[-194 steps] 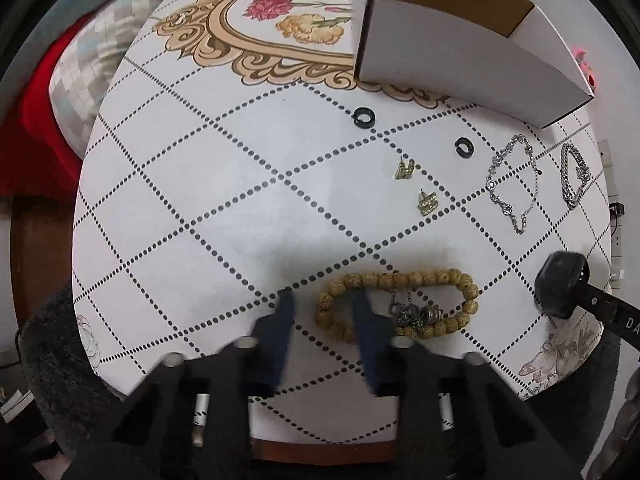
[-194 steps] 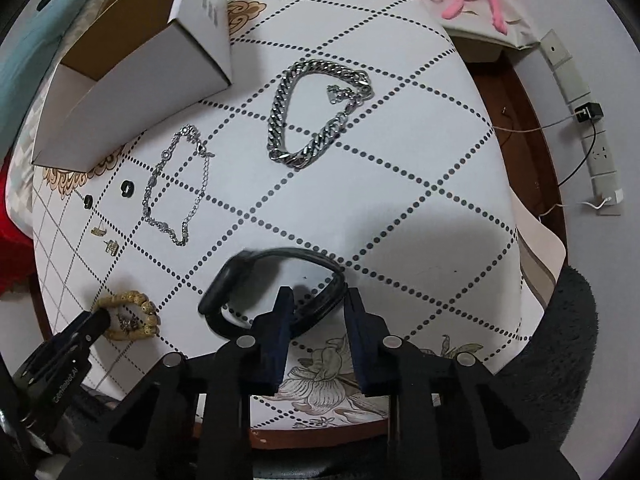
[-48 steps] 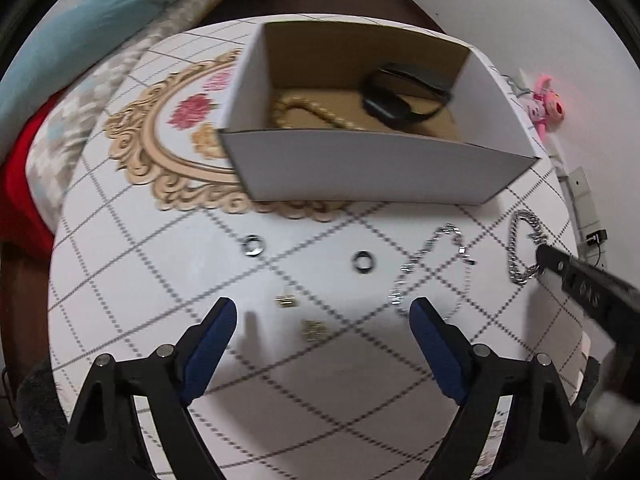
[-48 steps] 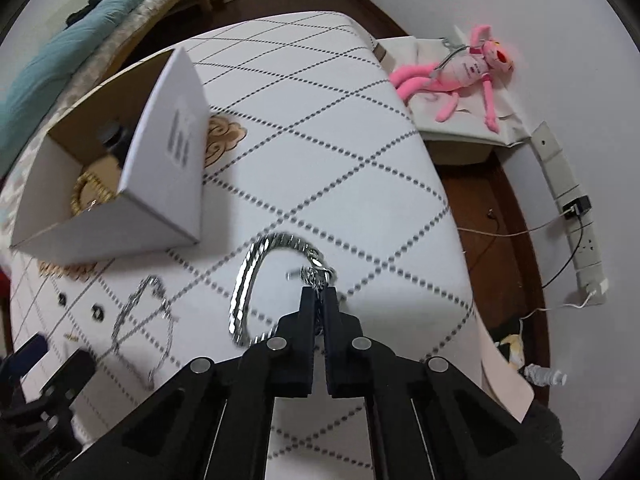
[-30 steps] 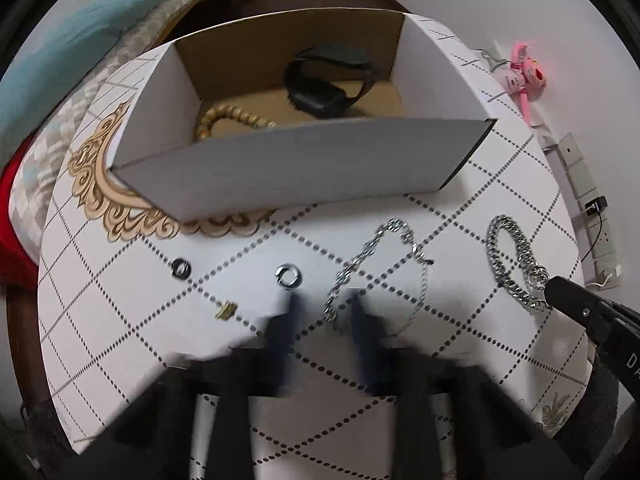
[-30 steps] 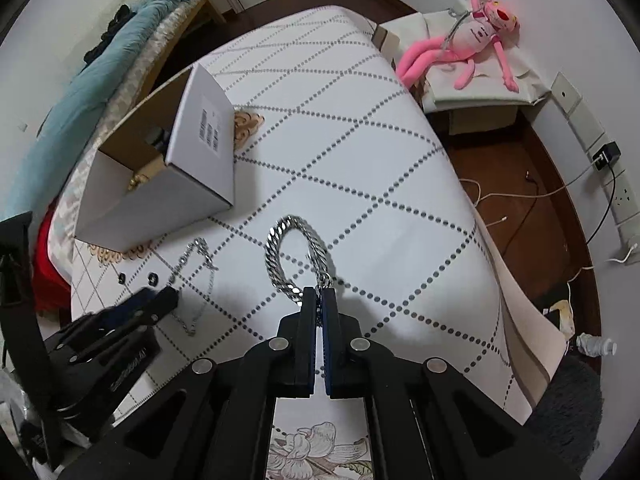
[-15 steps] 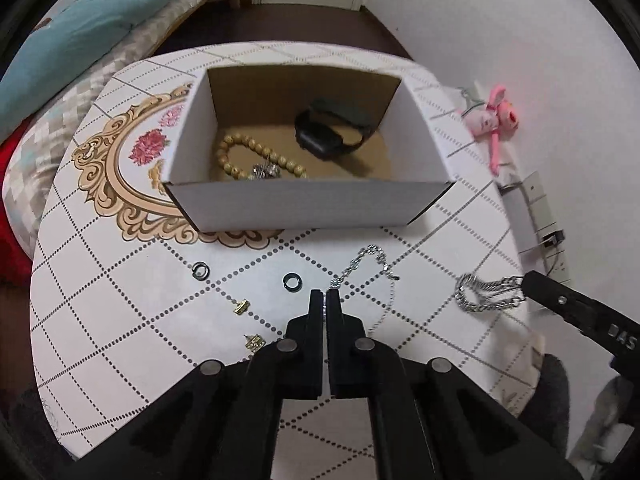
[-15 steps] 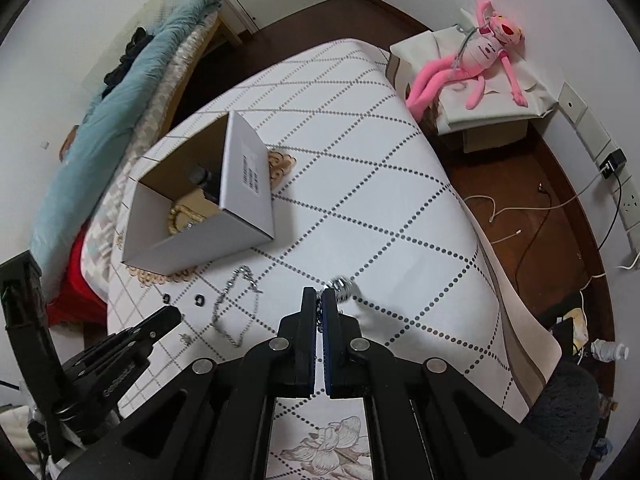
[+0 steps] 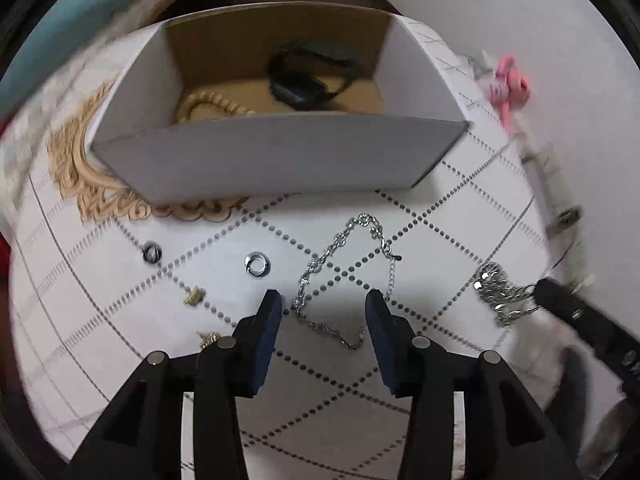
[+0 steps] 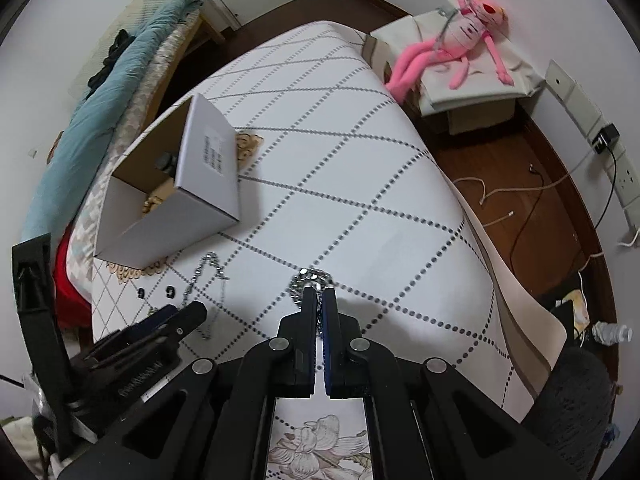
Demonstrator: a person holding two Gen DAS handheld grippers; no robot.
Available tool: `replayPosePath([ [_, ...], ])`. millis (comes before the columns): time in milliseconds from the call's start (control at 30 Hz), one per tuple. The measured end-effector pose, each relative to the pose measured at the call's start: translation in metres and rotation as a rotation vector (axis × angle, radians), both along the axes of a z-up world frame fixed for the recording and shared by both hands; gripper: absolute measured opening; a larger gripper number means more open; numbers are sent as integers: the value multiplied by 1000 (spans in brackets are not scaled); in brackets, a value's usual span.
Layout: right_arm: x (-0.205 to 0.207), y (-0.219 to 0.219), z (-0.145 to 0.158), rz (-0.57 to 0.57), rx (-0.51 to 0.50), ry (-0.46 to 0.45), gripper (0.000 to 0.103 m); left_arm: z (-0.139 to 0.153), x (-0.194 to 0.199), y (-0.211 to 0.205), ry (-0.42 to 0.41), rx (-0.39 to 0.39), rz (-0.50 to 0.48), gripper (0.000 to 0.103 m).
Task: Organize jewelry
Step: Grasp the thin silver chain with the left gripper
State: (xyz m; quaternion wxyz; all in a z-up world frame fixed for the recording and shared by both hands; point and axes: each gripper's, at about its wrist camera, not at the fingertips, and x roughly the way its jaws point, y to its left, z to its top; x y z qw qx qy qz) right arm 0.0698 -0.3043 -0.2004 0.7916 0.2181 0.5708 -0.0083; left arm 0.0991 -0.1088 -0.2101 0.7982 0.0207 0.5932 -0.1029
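My left gripper (image 9: 324, 306) is open, low over the table, its fingers on either side of a thin silver chain (image 9: 344, 272). The white cardboard box (image 9: 276, 160) behind it holds a wooden bead bracelet (image 9: 212, 104) and a black band (image 9: 308, 80). Two dark rings (image 9: 258, 266) and two small gold earrings (image 9: 194, 296) lie left of the chain. My right gripper (image 10: 319, 294) is shut on a chunky silver link bracelet (image 10: 308, 280), lifted off the table; it also shows bunched at the right in the left wrist view (image 9: 500, 292).
The table (image 10: 360, 200) has a white dotted-diamond cloth with a gold floral medallion (image 9: 80, 184) by the box. A pink plush toy (image 10: 460, 40) lies on a low stand beyond the table's right edge. A bed with a teal blanket (image 10: 100, 112) is at the left.
My left gripper has opened and dropped down over the thin silver chain. My right gripper stays shut on the chunky bracelet, holding it bunched above the table.
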Motion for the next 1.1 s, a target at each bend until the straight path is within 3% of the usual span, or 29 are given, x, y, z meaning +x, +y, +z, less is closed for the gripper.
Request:
replayPosePath([
  [67,0,-2,-3,-8,-2,5,2,-2,-4,-17,-51,87,-60,40],
  [100,1,-2,-4,-12,-1,7,2,-2,-4,-20,-58,83,-70,34],
  [200,1,-2,-5,-16,-8,8,3,-1,-4,-27,-64,75,-91,2],
  [300,1,-2,-3,-12,-8,3,3,-1,-5,-28,-72,70,-89,1],
  [500,-1,-6,14,-12,11,-36,2,11,-14,8,-50,-42,-24,0],
  [933,3,0,48,12,70,-103,2,72,-20,60,-131,-188,57,0],
  [1100,4,6,56,28,65,-119,2,63,-12,60,-69,-256,32,3],
])
